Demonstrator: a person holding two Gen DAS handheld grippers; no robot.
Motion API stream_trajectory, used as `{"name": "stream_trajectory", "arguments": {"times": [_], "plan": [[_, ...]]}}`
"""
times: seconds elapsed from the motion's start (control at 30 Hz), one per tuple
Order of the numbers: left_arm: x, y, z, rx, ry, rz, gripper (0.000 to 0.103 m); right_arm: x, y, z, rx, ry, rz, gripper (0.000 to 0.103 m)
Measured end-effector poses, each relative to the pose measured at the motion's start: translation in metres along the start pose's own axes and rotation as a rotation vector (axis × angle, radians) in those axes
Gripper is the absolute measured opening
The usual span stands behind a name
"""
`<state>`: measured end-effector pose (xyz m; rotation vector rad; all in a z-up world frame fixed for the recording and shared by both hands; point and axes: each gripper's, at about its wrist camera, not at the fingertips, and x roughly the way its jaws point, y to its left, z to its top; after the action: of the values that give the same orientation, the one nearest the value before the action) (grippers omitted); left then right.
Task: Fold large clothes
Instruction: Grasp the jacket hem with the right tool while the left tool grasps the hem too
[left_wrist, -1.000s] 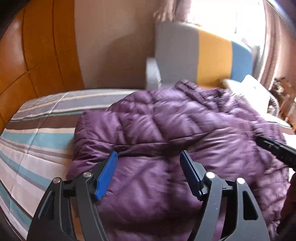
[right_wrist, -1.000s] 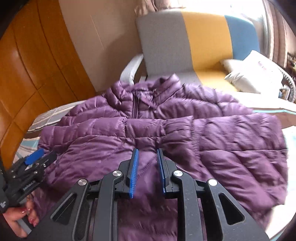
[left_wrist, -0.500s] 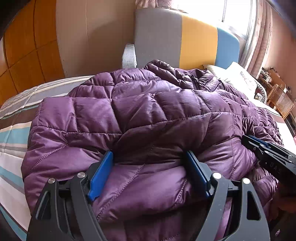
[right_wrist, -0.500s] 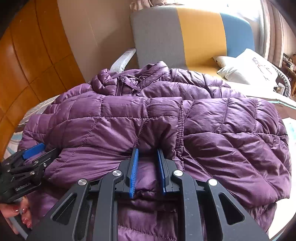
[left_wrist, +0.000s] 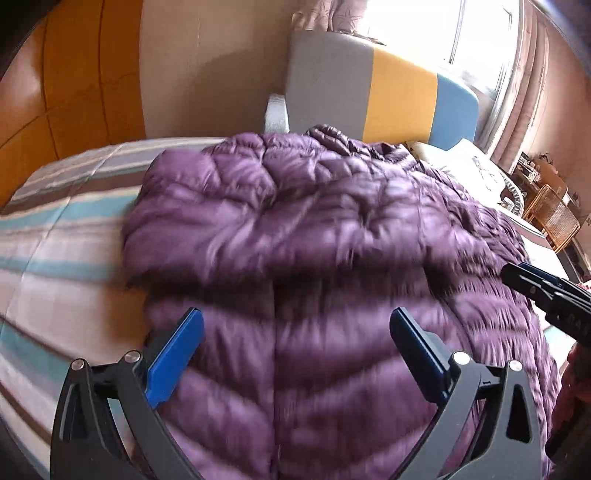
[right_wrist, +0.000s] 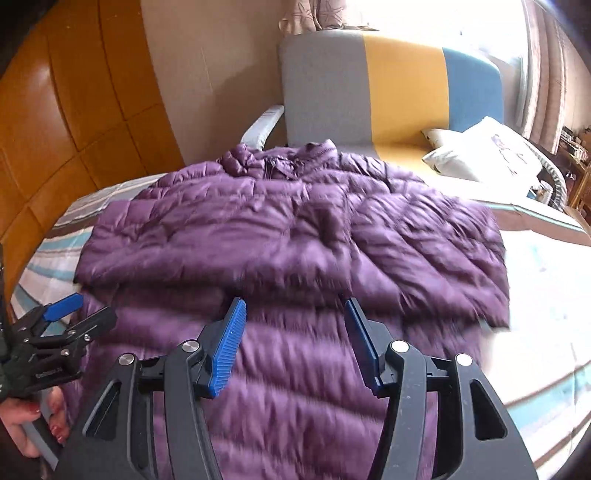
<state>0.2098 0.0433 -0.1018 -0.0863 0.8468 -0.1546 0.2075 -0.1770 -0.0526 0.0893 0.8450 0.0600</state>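
Note:
A purple quilted jacket (left_wrist: 314, 229) lies across the striped bed, its collar and zip (right_wrist: 280, 162) at the far end. One layer is folded over it, leaving a ridge across the middle. My left gripper (left_wrist: 295, 317) hovers over the near part, jaws opening very wide, blue pads clear of the fabric. My right gripper (right_wrist: 294, 304) is also opening, with nothing pinched between its pads. Each gripper shows in the other's view: the right gripper (left_wrist: 535, 284) at the right edge, the left gripper (right_wrist: 86, 312) at the lower left, held by a hand (right_wrist: 26, 424).
The striped bed cover (left_wrist: 66, 236) extends left of the jacket. Beyond the bed stands a grey, yellow and blue chair (right_wrist: 388, 92) with a white pillow (right_wrist: 491, 155) beside it. Wooden wall panels (left_wrist: 74, 74) rise at the left. Wicker furniture (left_wrist: 554, 214) is at the far right.
Both grippers had jacket fabric bunched between their pads; now both have let go, widened and drawn back toward me. The folded layer rests on the jacket.

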Motion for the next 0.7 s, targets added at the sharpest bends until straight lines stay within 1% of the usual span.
{"name": "stream_trajectory", "arguments": {"times": [0.1,0.2,0.37,0.53,0.7], "plan": [[-0.009,0.004,-0.02,-0.006,0.017,0.003,0.101,-0.011,-0.003,-0.02,-0.006,0.019,-0.015,0.055],[-0.02,0.009,-0.043,0.014,0.023,0.016,0.101,-0.025,-0.013,-0.044,0.028,0.036,-0.011,0.055],[-0.035,0.017,-0.069,0.026,0.007,0.042,0.101,-0.039,-0.032,-0.076,0.092,0.06,-0.047,0.055],[-0.051,0.023,-0.077,0.015,-0.013,0.05,0.101,-0.058,-0.049,-0.1,0.133,0.057,-0.056,0.055],[-0.072,0.045,-0.083,-0.018,-0.046,0.071,0.101,-0.089,-0.079,-0.117,0.164,0.045,-0.073,0.055]]}}
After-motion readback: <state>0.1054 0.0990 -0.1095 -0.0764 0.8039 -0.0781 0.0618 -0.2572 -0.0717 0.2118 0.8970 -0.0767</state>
